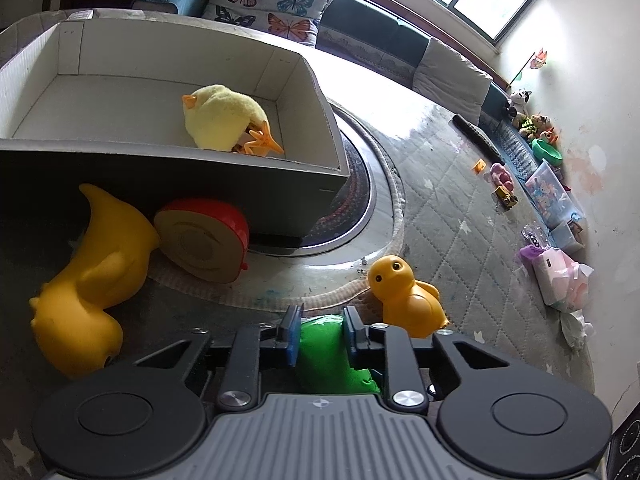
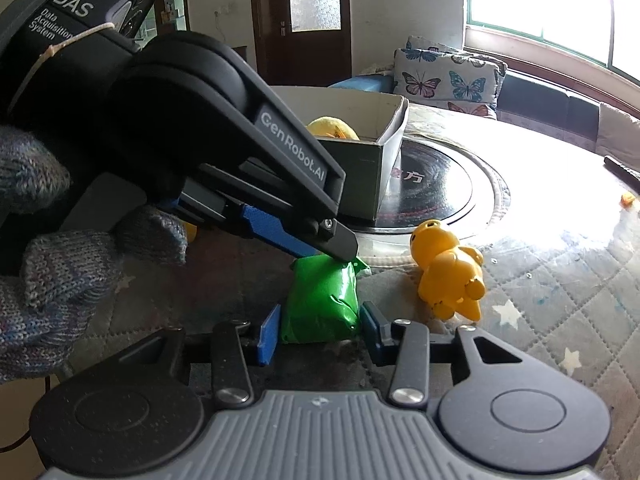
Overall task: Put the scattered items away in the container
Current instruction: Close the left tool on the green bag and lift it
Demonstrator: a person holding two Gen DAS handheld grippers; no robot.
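Centrally, at 11 o'clock in the left wrist view, sits the cardboard box (image 1: 320, 128): rectangular, grey outside, pale and smooth inside. One item lies in it, a fuzzy yellow plush chick (image 1: 224, 118) with orange feet, on its side near the box's near wall. From the right wrist view only the top of the chick shows above the rim.

Outside the box, against its near wall at 9 o'clock, lies a half apple toy (image 1: 204, 244), red rim, tan flat face with ring pattern. Touching it on its left is a large glossy yellow plastic duck (image 1: 88, 276), tipped over. At 3 o'clock of the left gripper stands a small hard plastic yellow duck (image 1: 404, 296), smooth and rounded, upright.

The left gripper (image 1: 320, 330) is clamped on the green packet (image 1: 332, 356), a crinkled shiny pouch, blue pads pressed to both sides. In the right wrist view this gripper comes in from 10 o'clock, its tip on the packet's top edge.

The right gripper (image 2: 320, 330) is spread apart, blue pads (image 2: 269, 334) flanking the packet's lower end with small gaps; contact cannot be confirmed. The packet stands on a quilted, star-printed table cover (image 2: 560, 300).

A grey knit glove (image 2: 60, 280) holds the left gripper's handle.
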